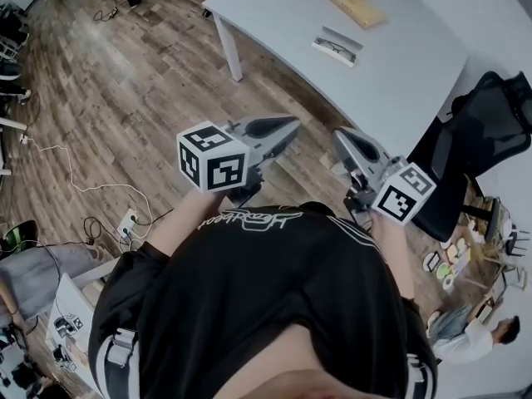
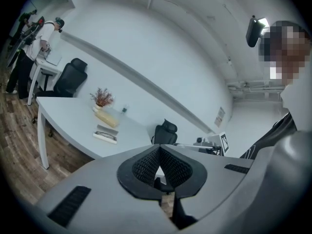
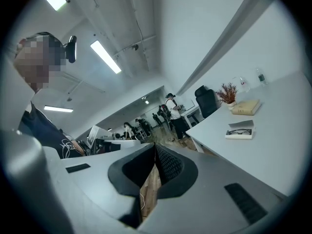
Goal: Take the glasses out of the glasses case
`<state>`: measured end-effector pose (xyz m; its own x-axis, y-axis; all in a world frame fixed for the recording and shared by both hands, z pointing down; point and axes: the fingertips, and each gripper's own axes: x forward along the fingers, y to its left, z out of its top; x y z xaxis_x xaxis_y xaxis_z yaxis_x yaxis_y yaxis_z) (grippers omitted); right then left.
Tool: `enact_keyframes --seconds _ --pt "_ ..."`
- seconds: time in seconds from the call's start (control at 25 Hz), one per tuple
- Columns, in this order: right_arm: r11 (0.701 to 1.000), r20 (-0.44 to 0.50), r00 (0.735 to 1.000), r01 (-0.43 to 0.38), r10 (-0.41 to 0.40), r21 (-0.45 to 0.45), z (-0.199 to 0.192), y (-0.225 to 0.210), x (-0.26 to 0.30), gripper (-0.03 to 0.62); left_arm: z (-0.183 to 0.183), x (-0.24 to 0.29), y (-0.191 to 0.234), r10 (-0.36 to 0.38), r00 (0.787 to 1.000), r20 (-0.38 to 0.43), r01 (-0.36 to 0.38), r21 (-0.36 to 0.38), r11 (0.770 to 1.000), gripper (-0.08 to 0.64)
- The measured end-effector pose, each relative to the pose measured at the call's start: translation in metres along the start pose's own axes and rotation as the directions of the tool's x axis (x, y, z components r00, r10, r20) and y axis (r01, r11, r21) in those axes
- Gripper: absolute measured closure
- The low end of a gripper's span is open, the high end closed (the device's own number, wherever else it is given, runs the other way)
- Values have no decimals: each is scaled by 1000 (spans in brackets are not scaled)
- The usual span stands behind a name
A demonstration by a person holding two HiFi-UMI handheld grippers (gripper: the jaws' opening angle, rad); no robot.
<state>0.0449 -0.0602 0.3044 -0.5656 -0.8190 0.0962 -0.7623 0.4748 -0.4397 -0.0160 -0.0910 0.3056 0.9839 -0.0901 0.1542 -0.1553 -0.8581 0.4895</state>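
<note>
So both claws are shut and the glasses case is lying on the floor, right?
Not the floor. The glasses case lies on the white table, as the head view shows. The left claw and the right claw are both shut, yes.

The person is wearing a black short-sleeved top (image 1: 274, 298) bearing white lettering (image 1: 249, 218) on the front and white stripes (image 1: 110, 352) on the sleeves. The left gripper (image 1: 293, 124) and right gripper (image 1: 337, 136) are showing smooth grey shells (image 2: 97, 189) with dark rectangular insets (image 2: 69, 205) and black ribbed pads (image 2: 144, 165), and each is carrying a white cube (image 1: 213, 158) printed with black square markers.
</note>
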Motion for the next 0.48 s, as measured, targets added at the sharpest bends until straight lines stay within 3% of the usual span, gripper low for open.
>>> enact_keyframes --seconds 0.24,0.48 --pt "1000 33 999 -7 7 3 16 -28 10 583 8 16 21 28 1000 -1 -28 -1 1000 554" --pt "999 2 999 -32 32 35 22 -78 28 583 22 47 54 60 998 1 -60 -21 998 554"
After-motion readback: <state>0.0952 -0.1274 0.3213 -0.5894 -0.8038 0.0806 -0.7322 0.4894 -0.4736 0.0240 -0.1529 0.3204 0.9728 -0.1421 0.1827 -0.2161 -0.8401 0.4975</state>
